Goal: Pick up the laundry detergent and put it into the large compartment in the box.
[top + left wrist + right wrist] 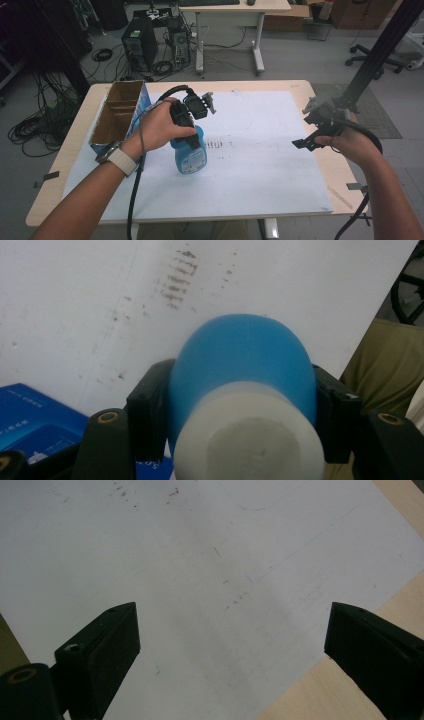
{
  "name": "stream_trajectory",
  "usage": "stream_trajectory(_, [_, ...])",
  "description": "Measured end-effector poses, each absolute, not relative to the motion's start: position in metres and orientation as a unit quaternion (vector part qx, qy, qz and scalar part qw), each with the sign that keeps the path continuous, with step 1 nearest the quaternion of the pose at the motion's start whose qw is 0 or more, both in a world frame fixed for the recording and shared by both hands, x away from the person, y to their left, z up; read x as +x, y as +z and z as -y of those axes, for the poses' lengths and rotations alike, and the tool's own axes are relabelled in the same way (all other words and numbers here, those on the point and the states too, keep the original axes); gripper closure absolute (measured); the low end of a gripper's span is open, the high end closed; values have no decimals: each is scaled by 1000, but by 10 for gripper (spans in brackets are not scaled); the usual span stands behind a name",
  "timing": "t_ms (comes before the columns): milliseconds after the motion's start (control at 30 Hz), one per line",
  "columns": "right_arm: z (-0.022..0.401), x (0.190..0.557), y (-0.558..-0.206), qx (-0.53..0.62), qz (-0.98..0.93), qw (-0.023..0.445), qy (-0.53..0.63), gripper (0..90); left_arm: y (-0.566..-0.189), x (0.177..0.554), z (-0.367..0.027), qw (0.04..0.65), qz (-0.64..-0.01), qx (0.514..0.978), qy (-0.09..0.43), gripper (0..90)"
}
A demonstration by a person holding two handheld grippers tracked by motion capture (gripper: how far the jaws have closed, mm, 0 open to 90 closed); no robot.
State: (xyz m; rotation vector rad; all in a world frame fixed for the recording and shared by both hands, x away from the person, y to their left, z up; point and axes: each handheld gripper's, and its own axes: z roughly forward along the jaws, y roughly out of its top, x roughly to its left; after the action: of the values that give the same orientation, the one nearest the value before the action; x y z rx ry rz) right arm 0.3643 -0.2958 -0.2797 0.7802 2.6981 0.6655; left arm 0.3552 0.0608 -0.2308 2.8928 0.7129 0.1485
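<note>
- The blue bottle is smooth, rounded plastic with a white cap; its shoulder swells into a dome just below the cap.
- The left gripper clamps the bottle near its top, black jaws pressed on either side of the blue shoulder.
- In the high view the bottle hangs below that gripper, long axis close to upright, cap end up into the jaws, base toward the white sheet.
- Left of the left gripper stands an open cardboard box with blue printed sides.
- The right gripper is held well apart to the right, its blocky matte jaws spread wide over bare, smudged sheet and the wooden table edge.
</note>
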Motion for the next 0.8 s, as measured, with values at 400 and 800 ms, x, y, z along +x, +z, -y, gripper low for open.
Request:
stream_trajectory(400, [294,364,-277,266,-927,130,229,78,-208,353,-62,81,-265,959,59,372])
stream_trajectory(800, [294,364,-276,264,-928,129,228,78,-179,355,-69,79,-302,947,71,373])
